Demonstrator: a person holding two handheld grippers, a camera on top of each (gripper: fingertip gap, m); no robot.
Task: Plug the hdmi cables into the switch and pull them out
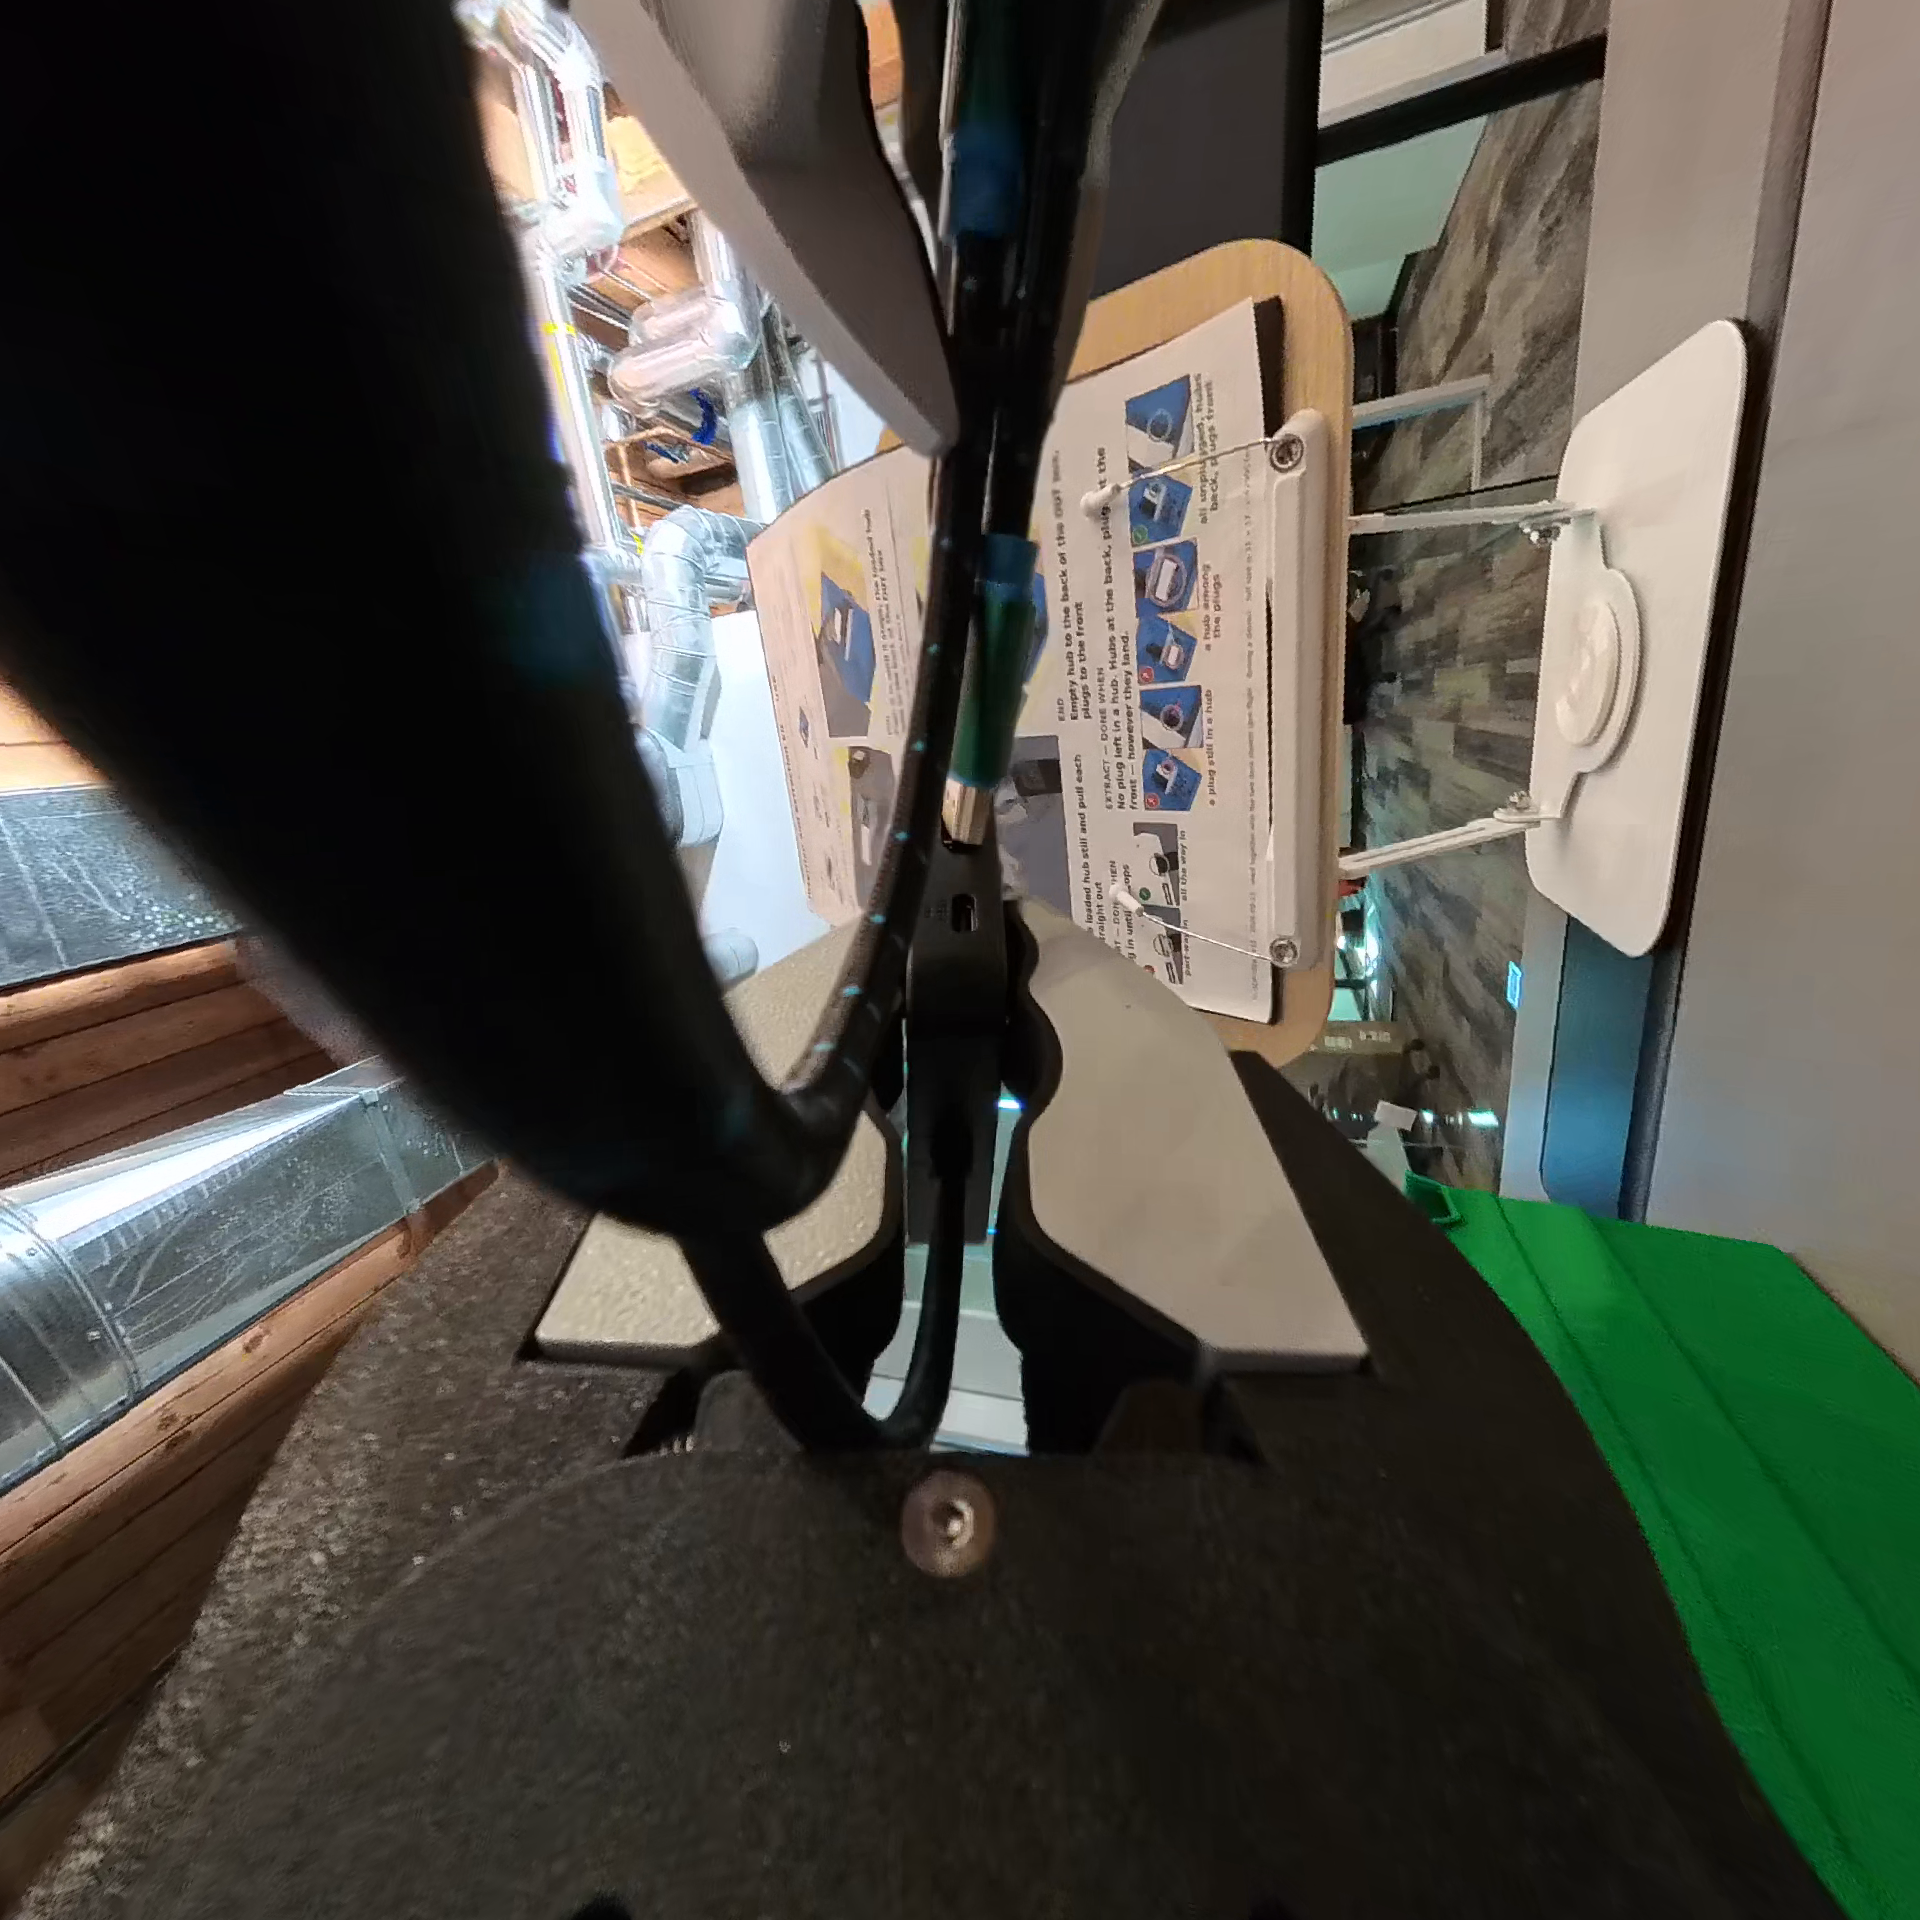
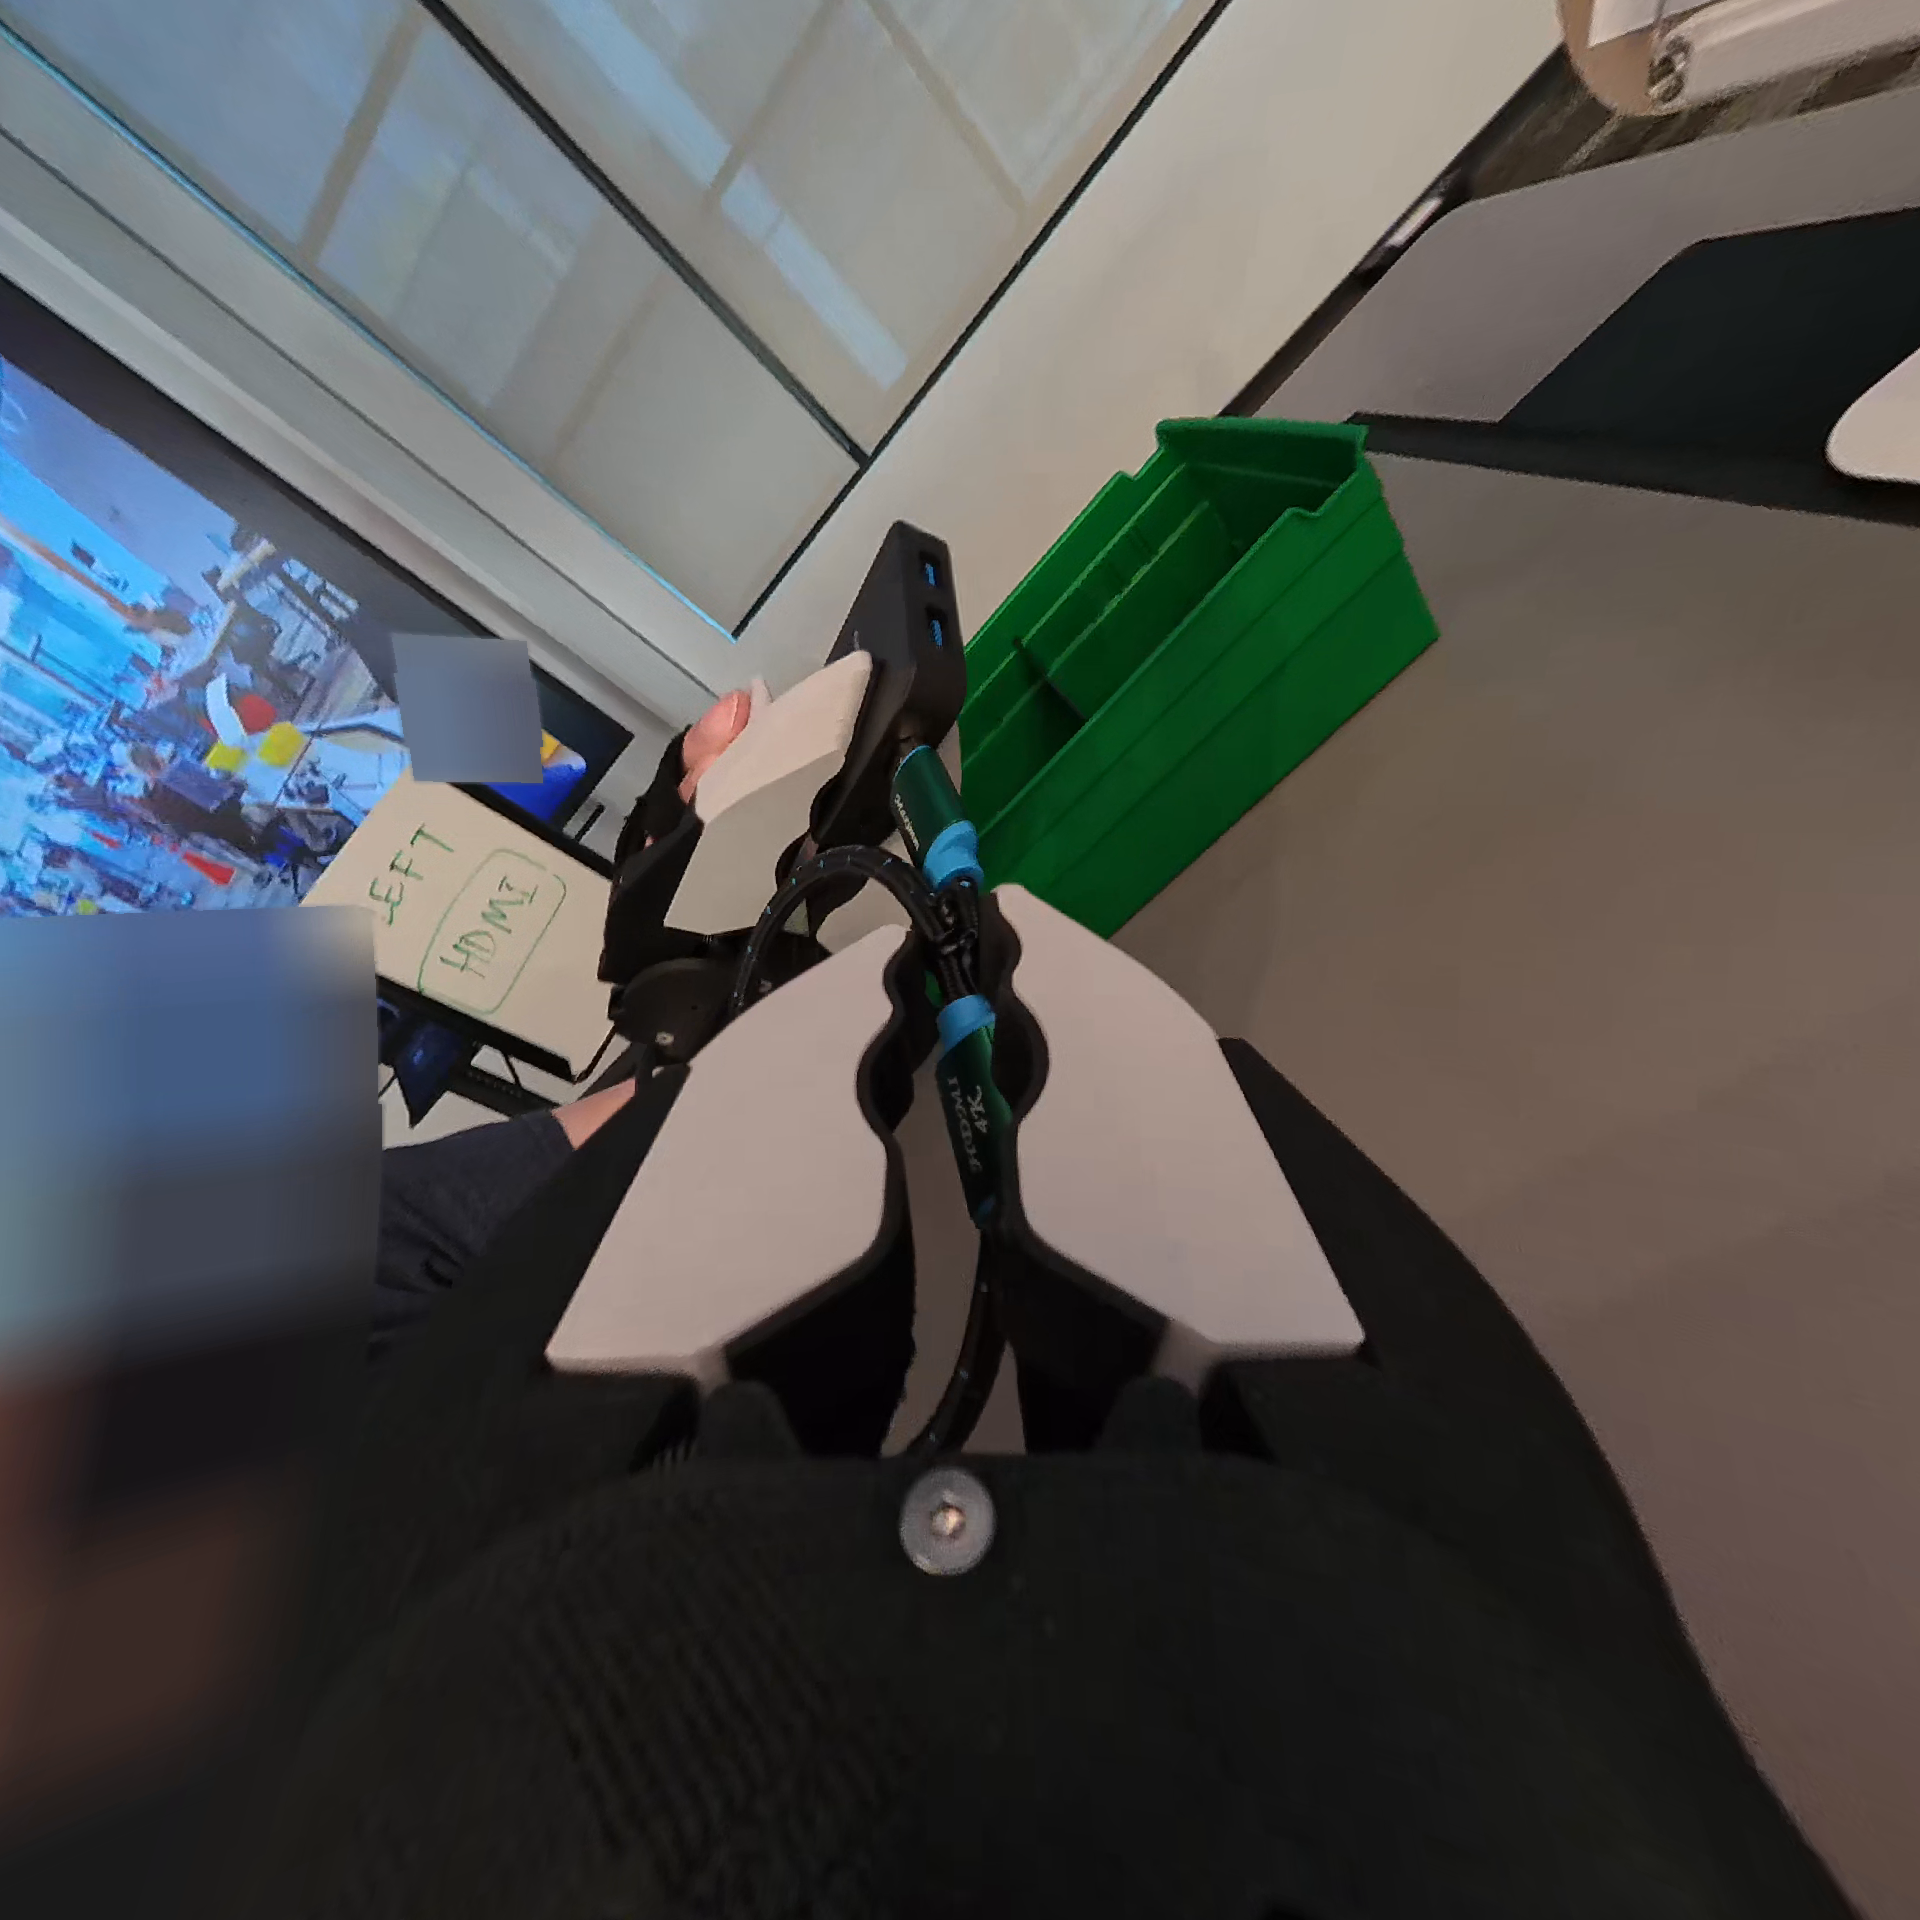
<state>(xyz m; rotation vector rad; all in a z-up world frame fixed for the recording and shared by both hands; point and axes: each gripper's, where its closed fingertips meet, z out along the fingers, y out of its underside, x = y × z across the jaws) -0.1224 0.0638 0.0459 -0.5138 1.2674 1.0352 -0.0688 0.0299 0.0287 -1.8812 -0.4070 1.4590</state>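
Note:
My left gripper (image 1: pixel 961 935) is shut on a thin black switch (image 1: pixel 951 997), seen edge-on between its grey fingers. A green HDMI plug (image 1: pixel 992 675) meets the switch's far edge, with its metal tip still showing. In the right wrist view the same switch (image 2: pixel 904 644) sits in the left gripper (image 2: pixel 831 717), with that plug (image 2: pixel 925 800) at its lower end. My right gripper (image 2: pixel 951 935) is shut on a second green plug with a blue collar (image 2: pixel 966 1101) and on the black braided cable (image 2: pixel 831 883) looped beside it.
A green plastic bin (image 2: pixel 1195 665) stands on the grey table (image 2: pixel 1558 987) just beyond the grippers; it also shows in the left wrist view (image 1: pixel 1662 1455). A printed sheet on a wooden stand (image 1: pixel 1164 644) is behind. A handwritten sign (image 2: pixel 468 914) and a screen (image 2: pixel 156 675) are at left.

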